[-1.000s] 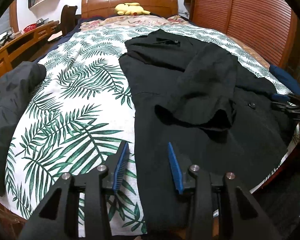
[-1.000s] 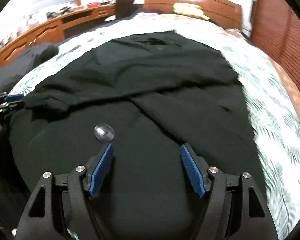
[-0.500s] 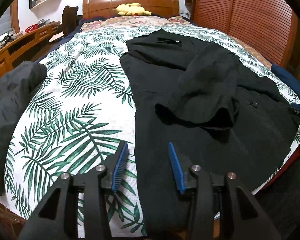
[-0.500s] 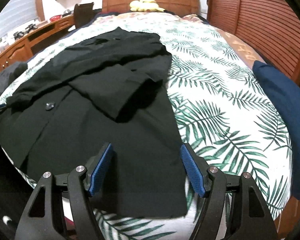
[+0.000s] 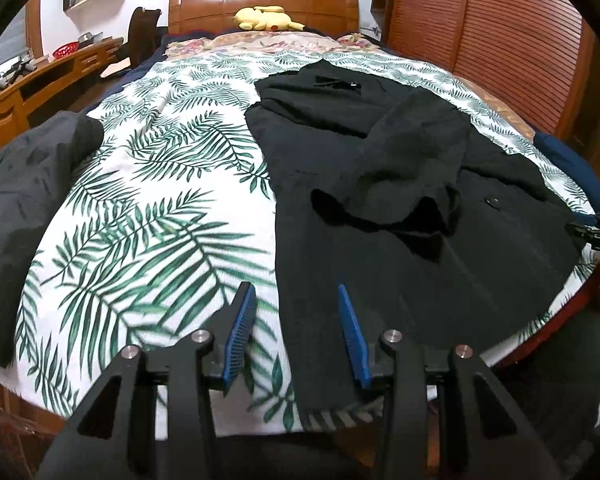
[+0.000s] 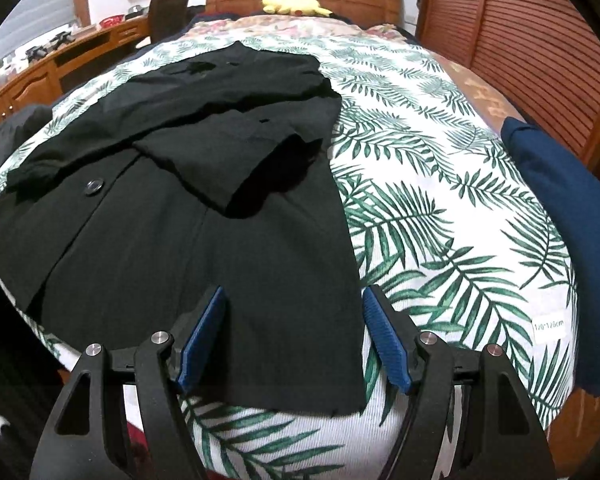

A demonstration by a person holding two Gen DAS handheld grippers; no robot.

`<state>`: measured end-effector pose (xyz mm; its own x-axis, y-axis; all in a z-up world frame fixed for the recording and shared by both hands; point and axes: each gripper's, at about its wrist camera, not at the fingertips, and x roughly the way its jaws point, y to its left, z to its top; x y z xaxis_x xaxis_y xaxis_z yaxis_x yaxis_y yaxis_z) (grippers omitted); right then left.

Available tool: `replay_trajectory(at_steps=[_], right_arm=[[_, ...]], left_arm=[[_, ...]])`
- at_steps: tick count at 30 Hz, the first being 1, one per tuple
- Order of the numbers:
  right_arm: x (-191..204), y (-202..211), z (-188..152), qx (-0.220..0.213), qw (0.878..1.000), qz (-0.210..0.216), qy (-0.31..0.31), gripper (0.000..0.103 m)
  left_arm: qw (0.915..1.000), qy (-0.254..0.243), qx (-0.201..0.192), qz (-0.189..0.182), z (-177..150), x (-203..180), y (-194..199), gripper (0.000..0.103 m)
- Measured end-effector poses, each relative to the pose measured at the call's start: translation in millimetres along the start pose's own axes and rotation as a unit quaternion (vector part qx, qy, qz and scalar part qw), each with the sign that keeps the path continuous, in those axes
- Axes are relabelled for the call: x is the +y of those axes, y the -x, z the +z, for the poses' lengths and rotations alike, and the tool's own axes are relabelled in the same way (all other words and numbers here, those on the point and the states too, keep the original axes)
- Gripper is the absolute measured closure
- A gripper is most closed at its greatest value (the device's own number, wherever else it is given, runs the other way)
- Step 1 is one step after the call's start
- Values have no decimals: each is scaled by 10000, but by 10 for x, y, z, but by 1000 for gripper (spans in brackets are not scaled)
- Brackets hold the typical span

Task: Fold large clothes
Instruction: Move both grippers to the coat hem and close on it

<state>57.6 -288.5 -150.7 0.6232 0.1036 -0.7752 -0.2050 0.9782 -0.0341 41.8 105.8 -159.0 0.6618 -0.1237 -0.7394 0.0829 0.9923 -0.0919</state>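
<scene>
I hold both grippers, left gripper and right gripper, part-open and empty over the near hem corners of the black coat spread on the bed, and should pinch both corners evenly.

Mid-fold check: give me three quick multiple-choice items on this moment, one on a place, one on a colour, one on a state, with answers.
1. Where is the yellow plush toy?
A. by the headboard
B. on the desk
C. on the black coat

2. What colour are the gripper pads?
A. red
B. blue
C. green

3. How do both grippers stand?
A. shut on the coat
B. holding the blue cushion
C. open, holding nothing

Answers:
1 A: it lies at the bed's far end under the wooden headboard.
2 B: both wrist views show blue ribbed pads.
3 C: left gripper and right gripper hover over the black coat hem, pads apart.
</scene>
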Motion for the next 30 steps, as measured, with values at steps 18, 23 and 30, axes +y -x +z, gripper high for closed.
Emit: replay_trajectory(at_steps=[18,23,30], right_arm=[[86,4,-109,80,9997,191,150,32],[85,22,-120,6,9997,198,119,42],[73,39,-38,-42,9983,574,73,92]], left_arm=[[9993,265,-34,-271,-233,-21,135,68],[9990,231,14,-381,-221,-86,127,89],[9989,246,-348,-198,-7,-122,306,100]])
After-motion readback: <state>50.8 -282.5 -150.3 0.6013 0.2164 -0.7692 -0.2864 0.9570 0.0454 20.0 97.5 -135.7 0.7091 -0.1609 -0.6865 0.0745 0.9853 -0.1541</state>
